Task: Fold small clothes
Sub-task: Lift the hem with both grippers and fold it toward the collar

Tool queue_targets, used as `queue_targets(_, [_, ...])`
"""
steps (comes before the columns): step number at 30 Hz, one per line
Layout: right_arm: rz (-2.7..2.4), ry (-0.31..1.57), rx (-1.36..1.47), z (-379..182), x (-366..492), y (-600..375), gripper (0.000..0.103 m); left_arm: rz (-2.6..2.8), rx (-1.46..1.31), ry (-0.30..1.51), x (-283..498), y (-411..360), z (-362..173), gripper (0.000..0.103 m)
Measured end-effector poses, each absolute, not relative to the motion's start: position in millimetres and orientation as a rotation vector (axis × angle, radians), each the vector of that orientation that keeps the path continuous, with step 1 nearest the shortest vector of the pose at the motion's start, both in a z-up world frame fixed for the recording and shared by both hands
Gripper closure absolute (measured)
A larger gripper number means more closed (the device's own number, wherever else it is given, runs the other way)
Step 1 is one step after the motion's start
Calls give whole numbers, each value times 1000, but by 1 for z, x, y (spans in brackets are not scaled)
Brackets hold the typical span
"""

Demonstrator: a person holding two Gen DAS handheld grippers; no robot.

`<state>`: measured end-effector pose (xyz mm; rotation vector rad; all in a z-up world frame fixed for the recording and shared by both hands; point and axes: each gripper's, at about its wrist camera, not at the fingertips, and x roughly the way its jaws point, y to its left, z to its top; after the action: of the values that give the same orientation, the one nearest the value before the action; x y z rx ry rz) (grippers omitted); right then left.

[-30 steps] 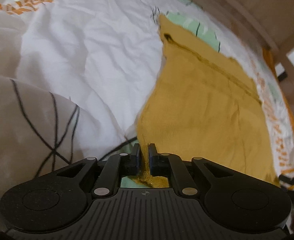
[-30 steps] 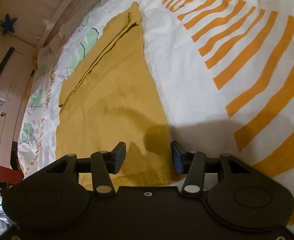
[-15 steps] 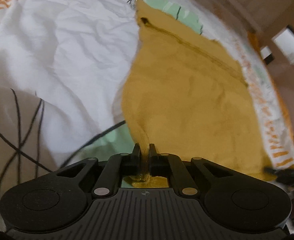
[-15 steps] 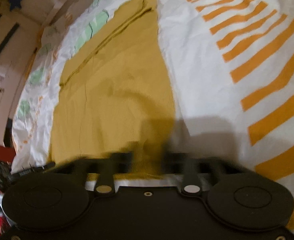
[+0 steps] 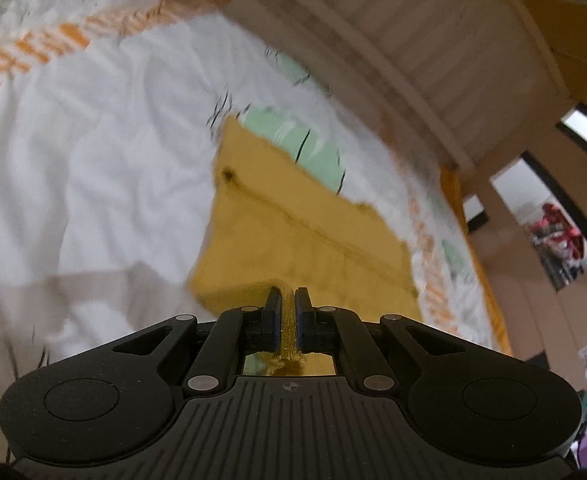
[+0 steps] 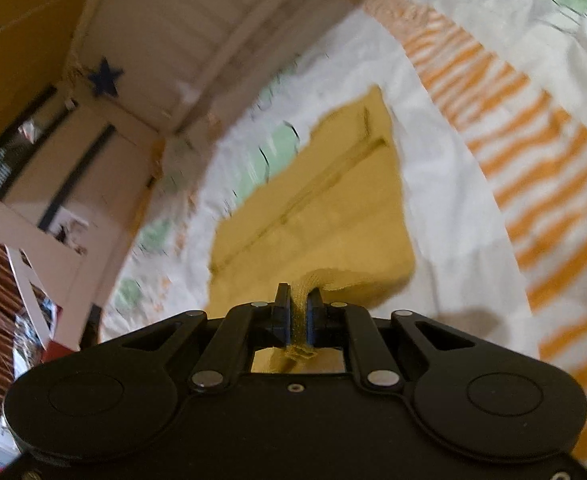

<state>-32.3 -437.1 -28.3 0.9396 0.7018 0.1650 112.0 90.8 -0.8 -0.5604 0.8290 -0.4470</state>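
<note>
Left hand-held gripper (image 5: 288, 312) is pinched narrow on the near edge of the cloth (image 5: 293, 232); right hand-held gripper (image 6: 298, 316) likewise clamps a bunched edge of that mustard cloth (image 6: 325, 216) — its jaws have just been closing on it. The rest lies ahead, spread on the bed (image 5: 93, 152) — white sheet, orange stripes (image 6: 533, 152). Pale slatted wall (image 6: 181, 28) behind.

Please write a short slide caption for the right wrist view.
Right gripper shut on near edge of mustard garment, lifting it off the patterned bedsheet.
</note>
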Motion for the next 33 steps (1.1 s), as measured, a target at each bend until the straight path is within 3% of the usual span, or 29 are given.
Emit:
queue_targets(19, [156, 664, 927, -18, 24, -447, 87, -394, -547, 771, 156, 96, 14, 97])
queue_targets(31, [95, 605, 970, -24, 100, -474, 87, -374, -601, 719, 237, 77, 22, 97])
queue_targets(33, [91, 598, 971, -26, 116, -479, 87, -362, -600, 710, 253, 74, 22, 101])
